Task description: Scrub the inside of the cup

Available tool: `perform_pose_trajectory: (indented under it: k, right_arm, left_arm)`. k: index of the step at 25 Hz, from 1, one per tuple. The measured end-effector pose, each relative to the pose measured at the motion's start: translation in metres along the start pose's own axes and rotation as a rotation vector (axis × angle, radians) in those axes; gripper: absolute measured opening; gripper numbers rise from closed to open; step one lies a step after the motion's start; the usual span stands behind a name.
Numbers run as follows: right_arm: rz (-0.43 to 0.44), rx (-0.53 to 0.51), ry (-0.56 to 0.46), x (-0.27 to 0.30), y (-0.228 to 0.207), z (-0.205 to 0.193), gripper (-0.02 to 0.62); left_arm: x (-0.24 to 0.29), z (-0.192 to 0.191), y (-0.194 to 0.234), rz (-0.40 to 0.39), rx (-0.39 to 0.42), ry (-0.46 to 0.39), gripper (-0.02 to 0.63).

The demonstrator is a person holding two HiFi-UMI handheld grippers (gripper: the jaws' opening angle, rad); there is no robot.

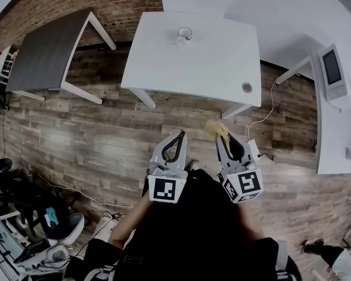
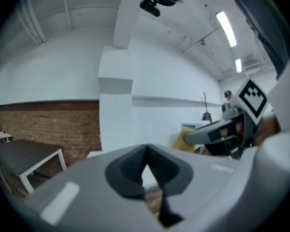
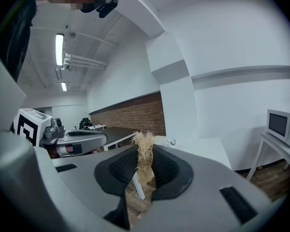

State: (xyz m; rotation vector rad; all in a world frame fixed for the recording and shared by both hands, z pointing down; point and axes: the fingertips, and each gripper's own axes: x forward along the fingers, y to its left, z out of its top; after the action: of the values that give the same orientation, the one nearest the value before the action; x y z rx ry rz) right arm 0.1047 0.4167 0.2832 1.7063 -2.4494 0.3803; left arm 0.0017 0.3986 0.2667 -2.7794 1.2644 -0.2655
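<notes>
A small clear cup [image 1: 184, 34] stands on the white table [image 1: 222, 69] far ahead; in the right gripper view the cup [image 3: 170, 141] is a tiny shape on that table [image 3: 203, 149]. My right gripper [image 1: 220, 133] is shut on a tan fibrous scrubber [image 1: 215, 127], which sticks up between its jaws as a straw-coloured tuft [image 3: 144, 158]. My left gripper [image 1: 178, 137] is shut with nothing in it, its jaws meeting at the tips [image 2: 146, 166]. Both grippers are held over the wooden floor, well short of the table.
A dark grey table [image 1: 47, 54] stands at the left by a brick wall. A microwave [image 1: 333, 75] sits on a white counter at the right, with a cable [image 1: 263, 122] trailing on the floor. Chairs and clutter [image 1: 41, 239] fill the lower left.
</notes>
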Motion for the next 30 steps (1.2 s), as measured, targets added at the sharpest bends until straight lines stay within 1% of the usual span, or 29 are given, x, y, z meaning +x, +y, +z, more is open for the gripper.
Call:
perform_pose_trajectory:
  k: [6, 11, 17, 24, 28, 30]
  right_arm:
    - [0.053, 0.000, 0.000, 0.012, -0.014, -0.002, 0.061]
    - [0.065, 0.007, 0.020, 0.033, -0.015, -0.001, 0.063]
    - [0.016, -0.006, 0.041, 0.082, -0.024, 0.008, 0.063]
    - [-0.032, -0.014, 0.042, 0.160, -0.027, 0.038, 0.061]
    - [-0.076, -0.008, 0.049, 0.193, -0.032, 0.052, 0.061]
    - [-0.100, 0.000, 0.048, 0.207, -0.037, 0.057, 0.061]
  left_arm:
    - [-0.001, -0.009, 0.006, 0.074, -0.017, 0.048, 0.003]
    - [0.011, -0.019, 0.020, 0.075, -0.027, 0.073, 0.003]
    - [0.051, -0.027, 0.057, 0.024, -0.041, 0.051, 0.003]
    - [0.101, -0.030, 0.121, -0.070, -0.035, 0.040, 0.003]
    - [0.122, -0.032, 0.148, -0.119, -0.057, 0.032, 0.003]
    - [0.134, -0.034, 0.161, -0.136, -0.054, 0.027, 0.003]
